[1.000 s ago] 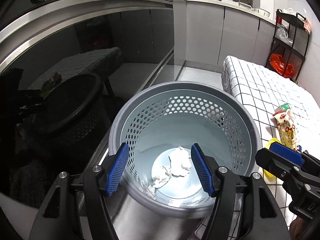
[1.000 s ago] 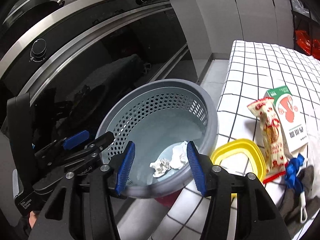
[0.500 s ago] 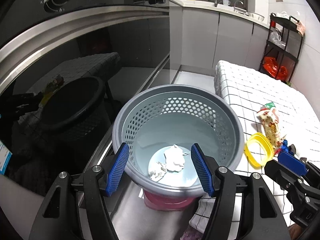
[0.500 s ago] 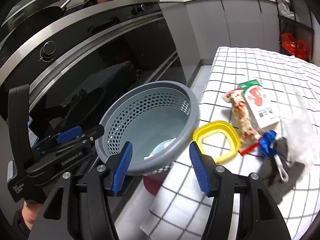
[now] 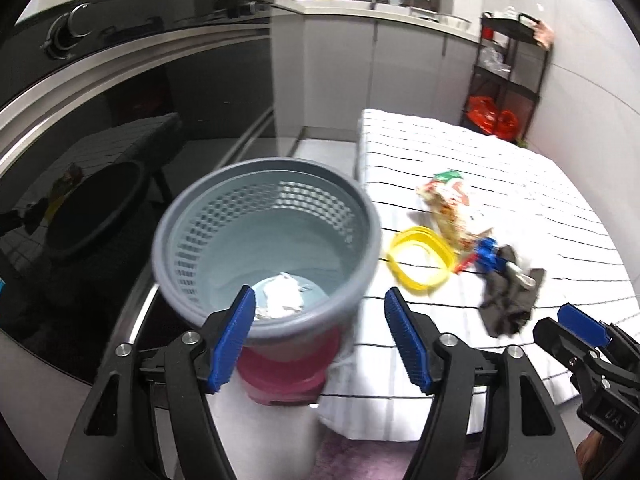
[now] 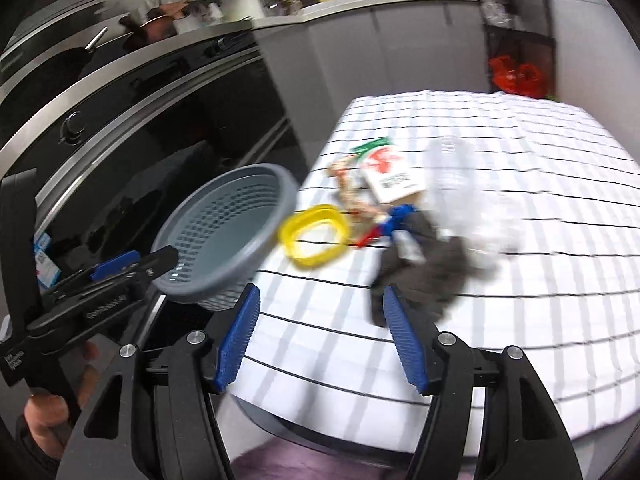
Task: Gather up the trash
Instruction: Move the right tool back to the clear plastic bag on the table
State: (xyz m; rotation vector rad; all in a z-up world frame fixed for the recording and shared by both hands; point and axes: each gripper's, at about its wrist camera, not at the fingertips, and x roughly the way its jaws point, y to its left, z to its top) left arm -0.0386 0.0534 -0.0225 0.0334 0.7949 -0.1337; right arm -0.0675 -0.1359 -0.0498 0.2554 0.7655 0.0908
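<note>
A grey perforated bin (image 5: 264, 240) stands on a pink base at the table's left edge, with crumpled white paper (image 5: 282, 296) inside. It also shows in the right wrist view (image 6: 224, 240). On the checked tablecloth lie a yellow ring lid (image 5: 420, 258), a snack wrapper (image 5: 448, 212), a small carton (image 6: 394, 180), a blue clip (image 5: 488, 254), a dark rag (image 5: 510, 300) and clear plastic (image 6: 460, 184). My left gripper (image 5: 320, 340) is open and empty in front of the bin. My right gripper (image 6: 320, 340) is open and empty above the table's near edge, close to the rag (image 6: 420, 276).
A black glass oven front (image 5: 120, 128) runs along the left, close behind the bin. A black shelf rack (image 5: 508, 80) with red bags stands at the back right. A purple mat (image 6: 280, 460) lies on the floor below the table edge.
Both grippers have pulled back and up from the bin and swung right. The bin looks smaller, and more of the table's litter has come into view. Both stay open.
</note>
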